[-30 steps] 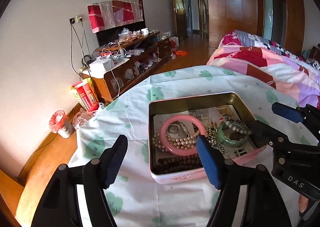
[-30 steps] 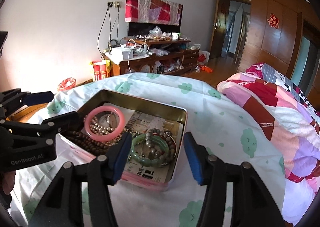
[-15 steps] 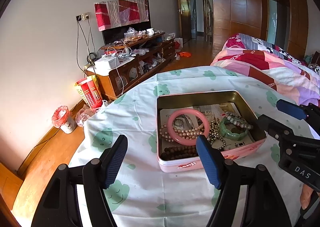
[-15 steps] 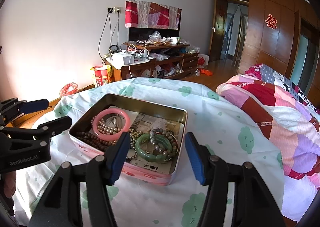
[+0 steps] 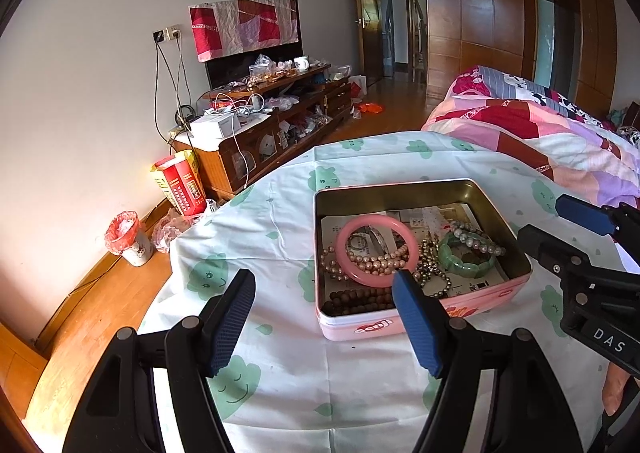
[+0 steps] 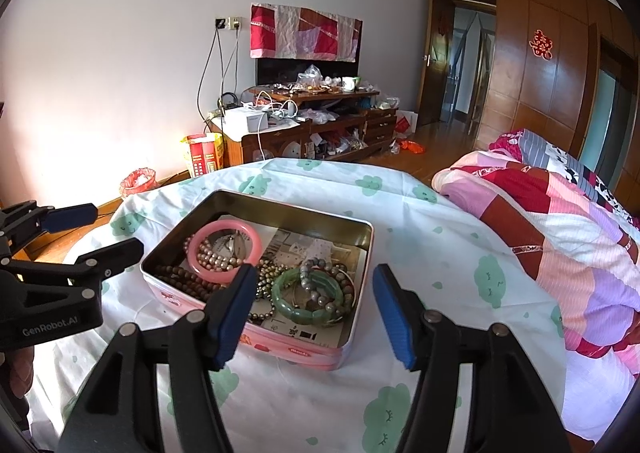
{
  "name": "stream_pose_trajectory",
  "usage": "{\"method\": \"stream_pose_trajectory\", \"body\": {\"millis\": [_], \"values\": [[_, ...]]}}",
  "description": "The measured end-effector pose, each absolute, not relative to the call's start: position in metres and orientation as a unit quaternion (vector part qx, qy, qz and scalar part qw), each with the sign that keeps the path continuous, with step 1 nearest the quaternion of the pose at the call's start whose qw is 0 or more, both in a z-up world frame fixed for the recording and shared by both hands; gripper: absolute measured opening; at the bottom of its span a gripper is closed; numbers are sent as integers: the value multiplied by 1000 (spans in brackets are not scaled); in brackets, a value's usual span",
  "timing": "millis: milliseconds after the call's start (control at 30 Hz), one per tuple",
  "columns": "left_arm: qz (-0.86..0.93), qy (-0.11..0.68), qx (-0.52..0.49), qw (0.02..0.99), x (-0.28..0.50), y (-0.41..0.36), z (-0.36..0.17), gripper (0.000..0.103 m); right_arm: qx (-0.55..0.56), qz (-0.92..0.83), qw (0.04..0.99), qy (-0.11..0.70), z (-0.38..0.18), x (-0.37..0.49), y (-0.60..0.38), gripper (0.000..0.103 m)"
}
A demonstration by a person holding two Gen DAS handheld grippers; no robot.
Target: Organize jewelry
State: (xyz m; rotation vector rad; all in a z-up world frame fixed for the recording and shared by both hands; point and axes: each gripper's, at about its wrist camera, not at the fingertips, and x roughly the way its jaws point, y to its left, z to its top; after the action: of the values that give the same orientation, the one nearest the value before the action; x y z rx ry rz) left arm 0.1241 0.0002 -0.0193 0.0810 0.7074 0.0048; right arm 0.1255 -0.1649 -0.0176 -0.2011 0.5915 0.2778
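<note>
The pink tin (image 5: 424, 317) sits on the cloth-covered table (image 5: 280, 385), just past the tips of both tools. The left gripper (image 5: 322, 319) is wide and holds nothing. The right gripper (image 6: 314, 311) is spread too, empty. Inside lie a smooth pink bangle (image 5: 376, 249), a shiny green bangle (image 6: 306, 301), round pearl beads (image 5: 370, 261) and brown wooden beads (image 5: 356, 299).

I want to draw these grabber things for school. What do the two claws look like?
Both are black plastic frames with silver rivets and two long fingers ending in blue ribbed pads. The left claw has "GenRobot.AI" in white on its side, seen from the right camera. The right claw has white letters "DAS" on its side, seen from the left camera. No cables or sleeves show.
</note>
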Motion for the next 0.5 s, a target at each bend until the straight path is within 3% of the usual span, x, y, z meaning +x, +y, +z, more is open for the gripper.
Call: {"method": "stream_pose_trajectory", "body": {"millis": [500], "values": [[3, 348, 42, 937, 120, -1, -21, 71, -98, 138, 942, 291, -21, 123, -164, 64]]}}
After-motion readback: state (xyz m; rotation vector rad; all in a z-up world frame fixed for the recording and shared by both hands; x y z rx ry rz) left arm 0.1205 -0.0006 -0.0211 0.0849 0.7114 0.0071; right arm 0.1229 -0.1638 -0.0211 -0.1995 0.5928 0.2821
